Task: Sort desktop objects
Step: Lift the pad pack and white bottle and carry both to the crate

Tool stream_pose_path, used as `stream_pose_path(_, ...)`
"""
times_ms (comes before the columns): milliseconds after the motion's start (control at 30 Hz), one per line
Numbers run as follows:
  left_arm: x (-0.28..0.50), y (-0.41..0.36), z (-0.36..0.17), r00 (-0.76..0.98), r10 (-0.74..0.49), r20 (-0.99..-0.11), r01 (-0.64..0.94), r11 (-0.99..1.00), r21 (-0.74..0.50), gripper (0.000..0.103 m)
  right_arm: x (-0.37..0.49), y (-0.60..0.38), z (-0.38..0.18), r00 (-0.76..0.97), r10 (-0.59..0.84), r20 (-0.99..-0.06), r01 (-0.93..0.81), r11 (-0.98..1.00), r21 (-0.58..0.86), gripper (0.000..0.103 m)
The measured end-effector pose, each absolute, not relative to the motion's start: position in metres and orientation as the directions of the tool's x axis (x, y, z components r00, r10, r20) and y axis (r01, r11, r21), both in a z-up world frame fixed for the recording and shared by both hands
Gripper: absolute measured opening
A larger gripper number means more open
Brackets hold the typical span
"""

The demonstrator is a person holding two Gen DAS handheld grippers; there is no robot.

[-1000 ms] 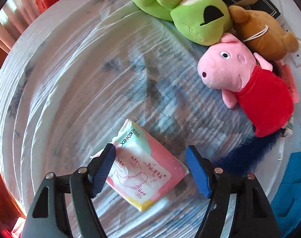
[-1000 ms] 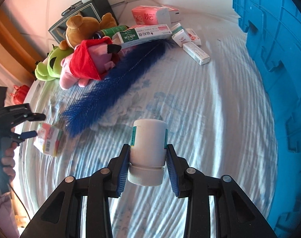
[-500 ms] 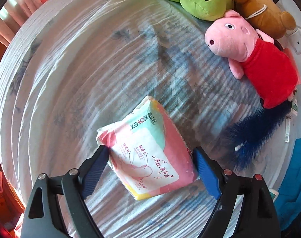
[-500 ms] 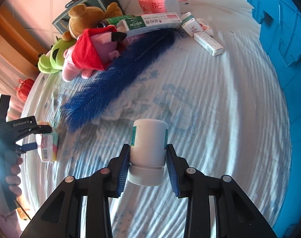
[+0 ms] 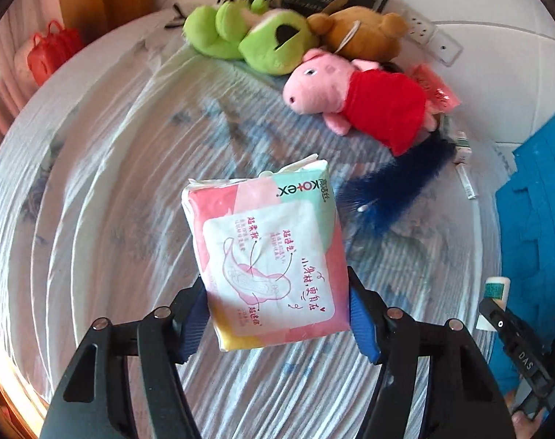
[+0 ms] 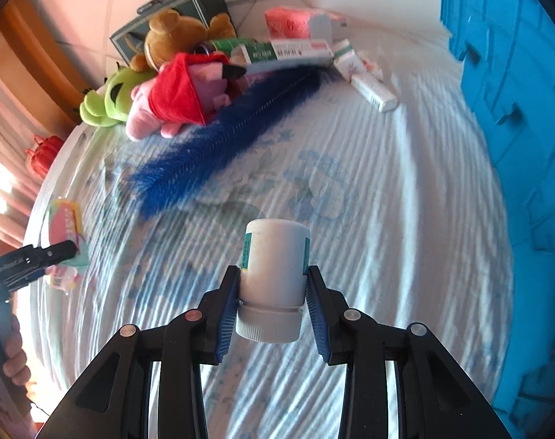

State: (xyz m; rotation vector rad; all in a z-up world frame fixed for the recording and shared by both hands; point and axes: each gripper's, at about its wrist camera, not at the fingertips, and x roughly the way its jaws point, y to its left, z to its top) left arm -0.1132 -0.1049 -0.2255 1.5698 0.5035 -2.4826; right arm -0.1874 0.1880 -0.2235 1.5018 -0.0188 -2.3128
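Observation:
A pink and mint sanitary-pad pack (image 5: 270, 256) hangs clear above the striped cloth. My left gripper (image 5: 277, 292) has its jaws closing on the pack's lower sides, and both blue pads press into it. In the right wrist view the same pack (image 6: 65, 219) shows blurred at the far left, with the left gripper (image 6: 54, 252) at it. My right gripper (image 6: 273, 274) is shut on a white bottle (image 6: 274, 256), cap toward the camera, held above the cloth. That bottle (image 5: 497, 289) also peeks in at the right edge of the left wrist view.
A green plush (image 5: 255, 44), a brown bear (image 5: 358, 33) and a pink pig in red (image 5: 350, 98) lie at the back. A blue bristly duster (image 6: 233, 124) stretches across the cloth. Small boxes (image 6: 295, 51) sit by the wall. A blue crate (image 6: 515, 109) fills the right side.
The left gripper went from straddling the lying pack with wide jaws to gripping it and lifting it off the cloth, swinging toward the toys. The right gripper kept hold of the bottle and shifted slightly.

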Motion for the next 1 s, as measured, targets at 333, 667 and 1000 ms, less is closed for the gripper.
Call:
stream_pose_path(333, -0.085, -0.036, -0.117, -0.680, 0.047, -0.732, 0.046, -0.993, -0.106, 0.065, -0.130, 0.212, -0.104, -0.616, -0.336, -0.712, 0.315, -0.934, 0.168, 0.035)
stream_pose_path(667, -0.084, 0.056, -0.066, -0.743, 0.213, -0.634, -0.200, -0.975, -0.094, 0.065, -0.065, 0.284, 0.006, -0.837, -0.249, -0.487, 0.208, -0.968, 0.138, 0.035)
stream_pose_path(1000, -0.064, 0.177, -0.013, -0.751, 0.383, -0.537, -0.422, -0.905, -0.055, 0.065, -0.025, 0.383, 0.042, -0.912, 0.075, -0.404, -0.095, -0.995, 0.032, 0.035)
